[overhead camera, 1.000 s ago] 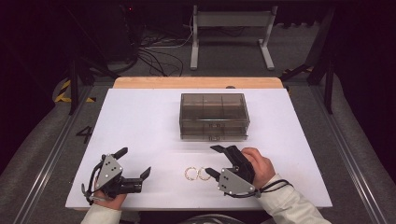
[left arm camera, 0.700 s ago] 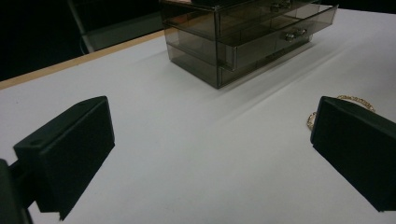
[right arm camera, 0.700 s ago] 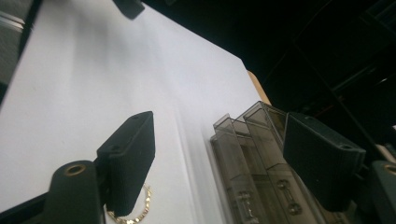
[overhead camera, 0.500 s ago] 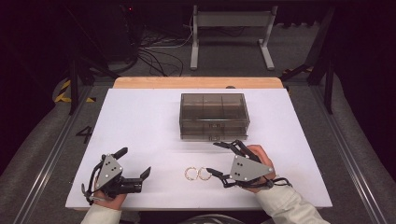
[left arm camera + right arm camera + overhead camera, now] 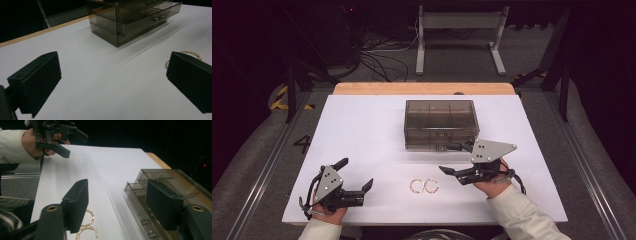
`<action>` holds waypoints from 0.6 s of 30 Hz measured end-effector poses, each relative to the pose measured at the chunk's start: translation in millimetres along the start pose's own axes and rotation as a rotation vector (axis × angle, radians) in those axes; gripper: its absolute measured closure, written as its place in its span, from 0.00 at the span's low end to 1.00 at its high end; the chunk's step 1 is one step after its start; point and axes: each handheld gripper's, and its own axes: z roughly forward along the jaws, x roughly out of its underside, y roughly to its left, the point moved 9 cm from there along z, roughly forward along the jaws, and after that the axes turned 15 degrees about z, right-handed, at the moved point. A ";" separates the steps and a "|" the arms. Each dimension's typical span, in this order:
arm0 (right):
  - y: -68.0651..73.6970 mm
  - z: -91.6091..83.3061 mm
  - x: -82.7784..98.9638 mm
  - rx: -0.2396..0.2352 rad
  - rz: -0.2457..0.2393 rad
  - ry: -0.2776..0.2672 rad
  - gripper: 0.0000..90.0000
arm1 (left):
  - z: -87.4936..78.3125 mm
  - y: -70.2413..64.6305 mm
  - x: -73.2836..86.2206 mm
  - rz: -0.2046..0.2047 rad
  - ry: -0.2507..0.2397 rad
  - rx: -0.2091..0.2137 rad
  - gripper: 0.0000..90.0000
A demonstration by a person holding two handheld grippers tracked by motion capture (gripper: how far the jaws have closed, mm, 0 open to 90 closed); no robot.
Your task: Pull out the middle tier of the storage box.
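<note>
right tongs lifted, narrowing, empty; 2 gold chain rings flat.

Drawer box blocks table centre; bracelets in front; bare table left.

Both black grippers carry grey three-cornered plates and trailing cables; the sleeves look cream, perhaps white.

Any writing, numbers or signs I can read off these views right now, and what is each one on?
"4": dark numeral on the grey floor left of the table, at.
Nothing legible on the drawer box, the bracelets or either gripper.
</note>
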 end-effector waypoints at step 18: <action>-28.0 9.2 1.8 -0.012 0.045 0.176 0.43 | -1.4 0.1 0.8 -0.004 0.000 -0.002 0.01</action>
